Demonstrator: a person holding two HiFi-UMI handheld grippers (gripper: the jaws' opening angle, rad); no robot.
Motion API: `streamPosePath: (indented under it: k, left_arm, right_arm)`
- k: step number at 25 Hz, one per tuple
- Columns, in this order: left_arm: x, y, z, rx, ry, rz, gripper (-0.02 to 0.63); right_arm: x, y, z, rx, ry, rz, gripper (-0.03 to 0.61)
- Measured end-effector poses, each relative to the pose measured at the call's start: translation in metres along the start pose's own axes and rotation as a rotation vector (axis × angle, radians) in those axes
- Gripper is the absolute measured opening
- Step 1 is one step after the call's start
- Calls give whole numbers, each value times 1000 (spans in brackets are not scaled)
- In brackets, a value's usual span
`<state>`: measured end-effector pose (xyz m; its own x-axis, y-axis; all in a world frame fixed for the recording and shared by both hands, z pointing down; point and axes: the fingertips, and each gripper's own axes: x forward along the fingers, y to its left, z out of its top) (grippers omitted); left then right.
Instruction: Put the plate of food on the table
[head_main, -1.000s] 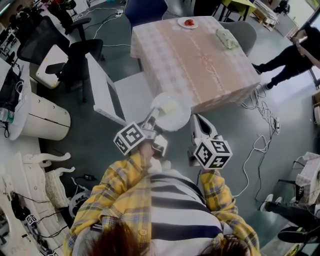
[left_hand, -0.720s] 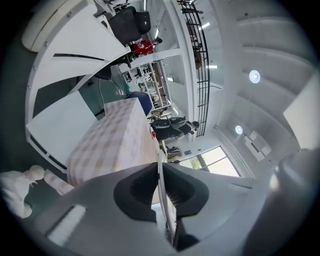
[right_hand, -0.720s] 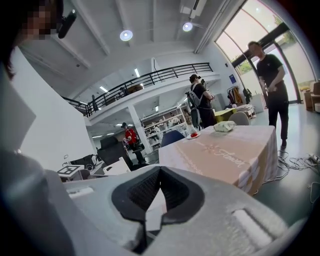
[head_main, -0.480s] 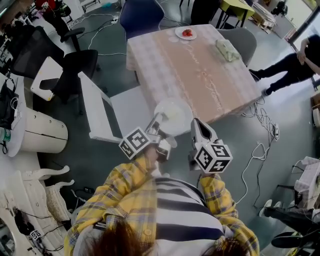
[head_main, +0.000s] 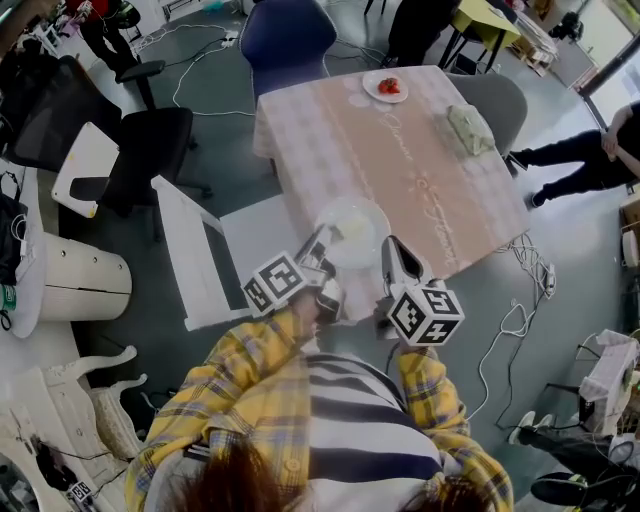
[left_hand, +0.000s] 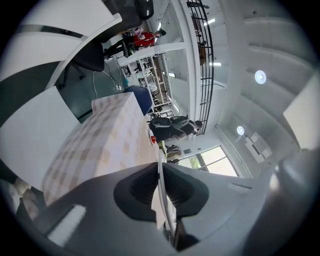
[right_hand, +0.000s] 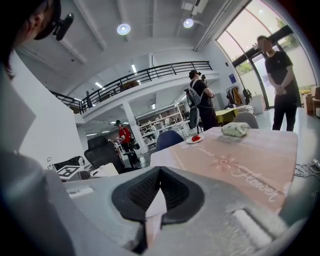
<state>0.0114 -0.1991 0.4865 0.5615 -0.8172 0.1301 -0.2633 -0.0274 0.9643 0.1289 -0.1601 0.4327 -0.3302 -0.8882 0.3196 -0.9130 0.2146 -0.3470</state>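
One word could be read: "Flower", written in pale cursive on the pink cloth of the tabletop. It showed in the right gripper view, just beside a small sunburst ornament on that cloth. In the head view the same script on the tabletop was too small to read.

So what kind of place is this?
Probably a big indoor lab or workshop, not a home: a square table with a pink checked tablecloth stands near black office chairs, white cables trail over the grey floor, and a railed upper balcony runs overhead.
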Motion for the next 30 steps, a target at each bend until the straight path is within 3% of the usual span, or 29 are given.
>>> streamPosePath:
  k: [9,23,30]
  left_arm:
    - [40,13,49,-14,-61,18,15]
    - [120,33,125,-15,-275,89,15]
    - [155,45,158,-17,-337,125,15]
  right_arm:
    - [53,-4,15,-11,23,8,-3]
    - [162,-27,55,-62,98,143,-3]
    - [215,-36,65,-79,138,193,-3]
